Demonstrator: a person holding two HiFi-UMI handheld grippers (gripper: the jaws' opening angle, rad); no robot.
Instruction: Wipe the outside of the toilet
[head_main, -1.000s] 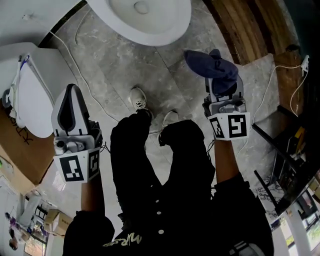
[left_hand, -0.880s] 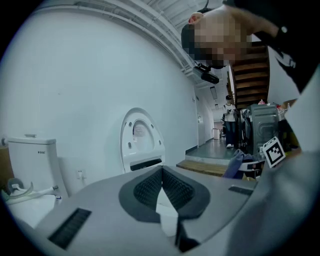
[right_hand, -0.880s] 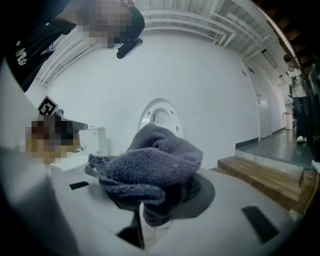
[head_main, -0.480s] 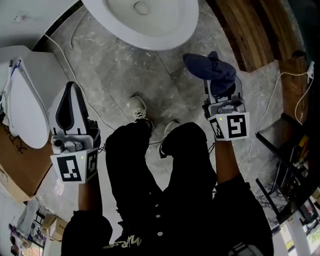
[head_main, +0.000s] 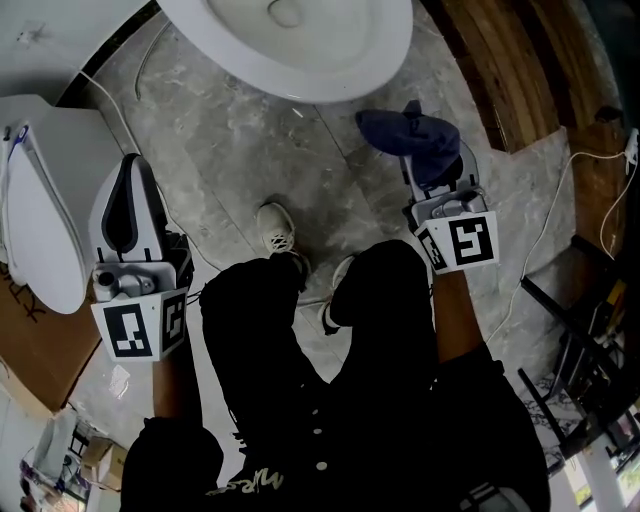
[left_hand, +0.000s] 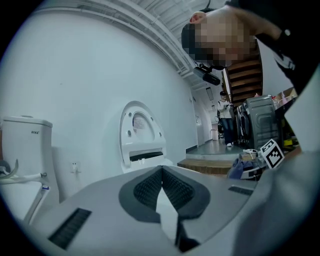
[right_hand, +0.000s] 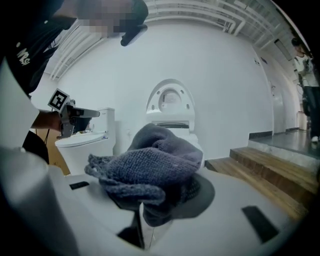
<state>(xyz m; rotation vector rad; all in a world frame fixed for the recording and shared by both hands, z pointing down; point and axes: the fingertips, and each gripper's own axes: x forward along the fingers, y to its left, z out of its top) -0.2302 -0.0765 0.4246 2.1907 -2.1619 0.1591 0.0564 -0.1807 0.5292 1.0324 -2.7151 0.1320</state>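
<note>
The white toilet bowl (head_main: 300, 45) lies straight ahead at the top of the head view; its lid stands raised (left_hand: 141, 131) (right_hand: 171, 107). A dark blue-grey knitted cloth (head_main: 412, 135) (right_hand: 150, 167) is bunched in my right gripper (head_main: 428, 155) (right_hand: 150, 200), which is shut on it and hangs short of the bowl's right side, above the floor. My left gripper (head_main: 133, 178) (left_hand: 161, 175) is shut with its pads pressed together and nothing in it. It is held left of the bowl, pointing forward.
A second white toilet (head_main: 35, 205) (right_hand: 82, 142) stands at the left, close to the left gripper. Wooden steps (head_main: 500, 70) rise at the right. Cables (head_main: 150, 140) trail over the grey stone floor. My feet (head_main: 277, 228) are below the bowl. Cardboard (head_main: 35, 335) lies at the lower left.
The bowl has come lower and nearer in the head view. Both grippers have edged forward toward it, the right one still holding the cloth, the left one drifting left.
</note>
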